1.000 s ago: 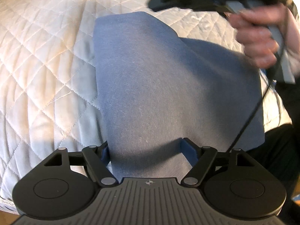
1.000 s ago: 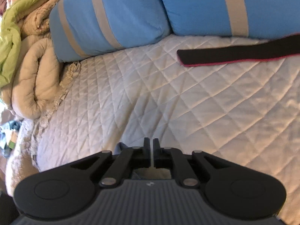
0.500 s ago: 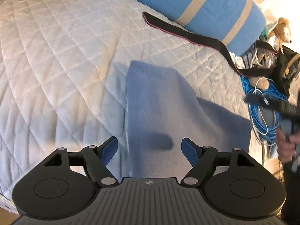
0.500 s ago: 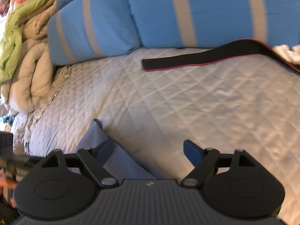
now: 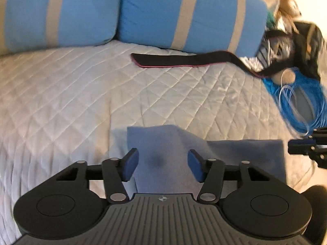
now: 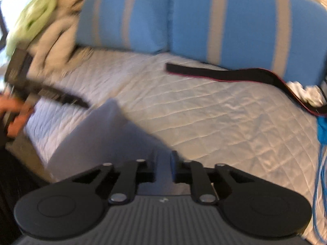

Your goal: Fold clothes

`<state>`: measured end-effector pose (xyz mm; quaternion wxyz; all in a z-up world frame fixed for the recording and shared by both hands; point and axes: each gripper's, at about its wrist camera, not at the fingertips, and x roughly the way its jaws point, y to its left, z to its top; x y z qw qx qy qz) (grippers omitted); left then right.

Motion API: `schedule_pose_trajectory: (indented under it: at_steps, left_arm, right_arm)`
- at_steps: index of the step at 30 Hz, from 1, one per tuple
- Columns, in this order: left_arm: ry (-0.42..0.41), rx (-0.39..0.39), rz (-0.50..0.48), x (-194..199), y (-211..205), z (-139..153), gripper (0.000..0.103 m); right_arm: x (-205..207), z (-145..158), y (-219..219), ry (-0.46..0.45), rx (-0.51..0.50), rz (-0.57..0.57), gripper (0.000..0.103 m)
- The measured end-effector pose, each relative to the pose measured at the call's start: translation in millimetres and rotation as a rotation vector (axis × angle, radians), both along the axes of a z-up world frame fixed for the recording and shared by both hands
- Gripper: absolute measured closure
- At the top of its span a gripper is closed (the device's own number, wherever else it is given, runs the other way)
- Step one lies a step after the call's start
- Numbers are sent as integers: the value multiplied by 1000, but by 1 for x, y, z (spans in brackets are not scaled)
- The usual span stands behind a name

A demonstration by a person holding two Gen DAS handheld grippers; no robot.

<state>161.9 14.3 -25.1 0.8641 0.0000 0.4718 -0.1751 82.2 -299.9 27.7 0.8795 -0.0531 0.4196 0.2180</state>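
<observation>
Left wrist view: folded grey-blue fleece cloth (image 5: pixel 167 155) lying flat on white quilted bedspread (image 5: pixel 81 94); left gripper (image 5: pixel 161 164) hovering above, jaws narrowing, empty; right gripper (image 6: pixel 163 168) closing down, nearly shut, empty.

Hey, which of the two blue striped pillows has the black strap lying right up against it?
The right-hand pillow. The black strap with the pink edge runs along its base on the quilt; the left pillow has only bare quilt in front.
</observation>
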Motion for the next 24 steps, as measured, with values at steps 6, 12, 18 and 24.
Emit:
schedule_pose_trajectory:
  at_steps: [6,12,18,24]
  left_arm:
    - [58,33,-7,23,-13,-44,63]
    - [75,32,-5,28,-13,-62,62]
    - [42,76,-32,17,-9,-42,63]
    - [-6,102,-212,-26,-7,-2,75]
  right_arm:
    - [18,-40,7,64,-196,-27,88]
    - [37,-68,-12,145,-221,-61,87]
    - [38,-77,-22,165,-261,-67,94]
    - [19,-41,-21,109,-243,20,98]
